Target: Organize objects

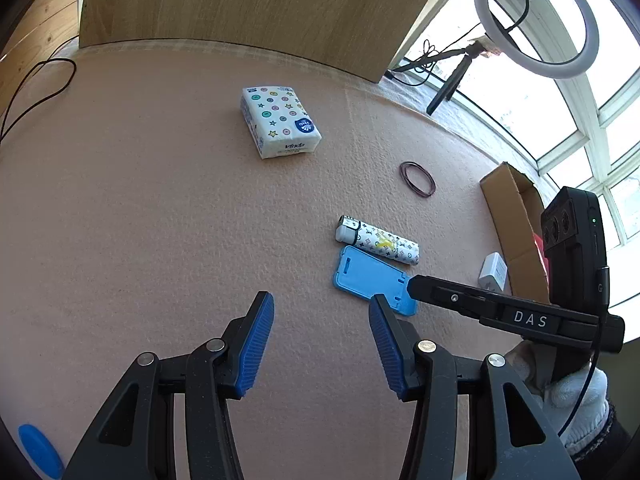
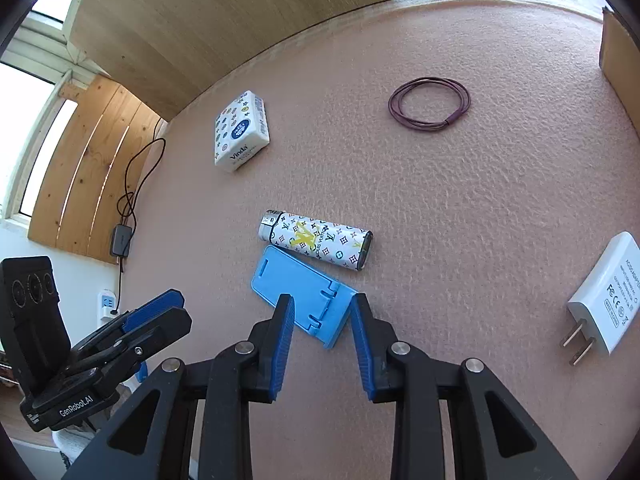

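My left tool [image 1: 321, 308] hangs wide open over the bare pink counter [image 1: 140, 220]. Beyond it lies the tissue pack [image 1: 280, 122]. Further right, my right tool [image 2: 322, 308] stands open astride the blue phone stand [image 2: 300, 292], which touches the patterned lighter [image 2: 320, 240].

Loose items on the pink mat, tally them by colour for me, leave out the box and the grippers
White or mostly white: 3, tissue pack, lighter, charger
Blue: 1, phone stand
Purple: 1, cord loop
Total: 5
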`<action>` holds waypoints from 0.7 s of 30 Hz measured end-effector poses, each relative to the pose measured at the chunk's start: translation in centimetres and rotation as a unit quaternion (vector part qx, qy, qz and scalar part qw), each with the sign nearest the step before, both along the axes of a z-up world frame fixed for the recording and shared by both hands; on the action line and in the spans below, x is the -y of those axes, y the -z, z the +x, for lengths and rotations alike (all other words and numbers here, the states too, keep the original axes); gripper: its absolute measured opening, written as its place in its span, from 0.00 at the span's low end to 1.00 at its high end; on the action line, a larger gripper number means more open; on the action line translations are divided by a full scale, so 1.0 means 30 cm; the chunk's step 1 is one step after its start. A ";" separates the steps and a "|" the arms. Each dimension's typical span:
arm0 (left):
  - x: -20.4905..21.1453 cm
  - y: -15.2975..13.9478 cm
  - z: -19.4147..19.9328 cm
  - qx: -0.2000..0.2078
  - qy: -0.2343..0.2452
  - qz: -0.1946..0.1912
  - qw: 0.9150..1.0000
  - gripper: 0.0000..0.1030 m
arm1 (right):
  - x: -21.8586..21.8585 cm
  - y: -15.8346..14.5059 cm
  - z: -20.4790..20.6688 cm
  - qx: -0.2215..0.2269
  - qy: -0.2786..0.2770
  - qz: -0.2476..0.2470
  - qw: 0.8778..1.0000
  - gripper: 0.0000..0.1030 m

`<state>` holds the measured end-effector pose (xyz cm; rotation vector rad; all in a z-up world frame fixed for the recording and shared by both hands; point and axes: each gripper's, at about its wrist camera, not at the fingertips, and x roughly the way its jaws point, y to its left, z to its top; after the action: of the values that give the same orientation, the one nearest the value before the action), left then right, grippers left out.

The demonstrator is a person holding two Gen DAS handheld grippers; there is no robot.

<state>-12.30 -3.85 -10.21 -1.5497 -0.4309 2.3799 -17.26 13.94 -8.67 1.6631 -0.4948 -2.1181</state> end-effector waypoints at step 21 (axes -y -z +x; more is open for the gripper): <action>-0.145 0.083 -0.114 0.012 0.113 -0.008 0.993 0.45 | -0.058 0.021 0.026 0.029 0.037 -0.023 0.999 0.32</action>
<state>-15.72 0.50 -12.70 -1.5450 -0.2276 2.1988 -16.47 15.67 -9.30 1.7087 -0.6269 -2.0983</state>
